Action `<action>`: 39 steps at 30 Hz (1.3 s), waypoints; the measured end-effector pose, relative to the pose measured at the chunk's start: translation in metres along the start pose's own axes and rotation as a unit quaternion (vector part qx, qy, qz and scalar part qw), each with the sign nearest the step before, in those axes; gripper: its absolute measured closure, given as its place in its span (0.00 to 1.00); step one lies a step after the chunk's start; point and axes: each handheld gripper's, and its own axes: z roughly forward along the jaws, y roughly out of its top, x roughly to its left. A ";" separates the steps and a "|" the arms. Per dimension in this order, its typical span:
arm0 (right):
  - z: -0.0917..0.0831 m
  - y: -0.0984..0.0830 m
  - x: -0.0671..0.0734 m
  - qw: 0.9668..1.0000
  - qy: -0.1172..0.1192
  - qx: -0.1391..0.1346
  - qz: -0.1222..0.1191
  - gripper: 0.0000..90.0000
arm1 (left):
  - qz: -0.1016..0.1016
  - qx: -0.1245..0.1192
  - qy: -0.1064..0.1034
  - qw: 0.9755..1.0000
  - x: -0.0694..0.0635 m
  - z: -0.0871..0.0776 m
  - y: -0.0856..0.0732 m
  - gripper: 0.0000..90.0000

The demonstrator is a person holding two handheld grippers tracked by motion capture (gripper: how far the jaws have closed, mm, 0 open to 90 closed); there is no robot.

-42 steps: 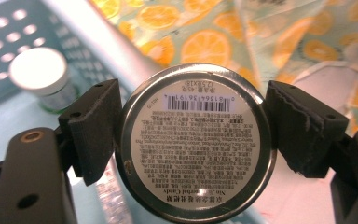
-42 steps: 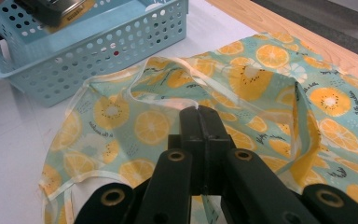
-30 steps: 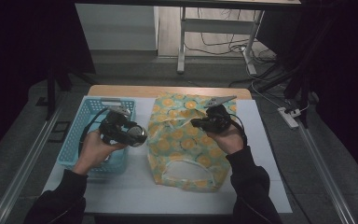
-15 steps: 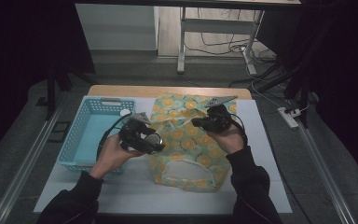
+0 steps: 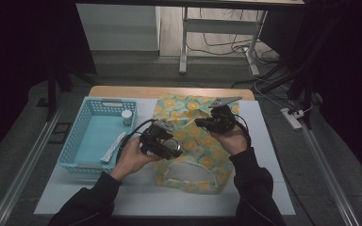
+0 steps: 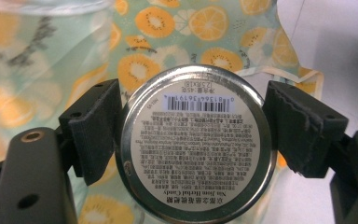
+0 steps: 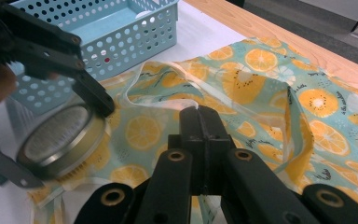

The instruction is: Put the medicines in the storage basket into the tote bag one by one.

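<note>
The high view looks from above the person's side, forward and down, far enough to take in the whole table (image 5: 122,200) w/ the blue basket (image 5: 78,141). The left gripper view looks steeply down along its jaws, very close to the round tin (image 6: 196,142) and the fruit-print bag (image 6: 37,70). The right gripper view looks low across the table, also near. All 3 views share the bag and tin; high and right gripper views share the basket.

Mint bag (image 5: 188,141) printed with orange slices; pale-blue basket (image 5: 87,141); silver tin (image 6: 196,142).
</note>
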 end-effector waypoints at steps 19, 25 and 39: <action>0.001 -0.001 0.000 1.000 -0.007 -0.003 -0.002 1.00 | 0.001 0.011 0.010 1.000 0.008 0.055 0.020 0.25; 0.003 -0.001 0.001 1.000 -0.009 0.000 -0.004 1.00 | -0.017 0.007 0.029 0.999 0.021 0.066 0.018 0.25; 0.008 -0.003 0.001 1.000 -0.015 0.007 -0.005 1.00 | -0.043 0.019 0.071 0.996 0.037 0.085 0.017 0.24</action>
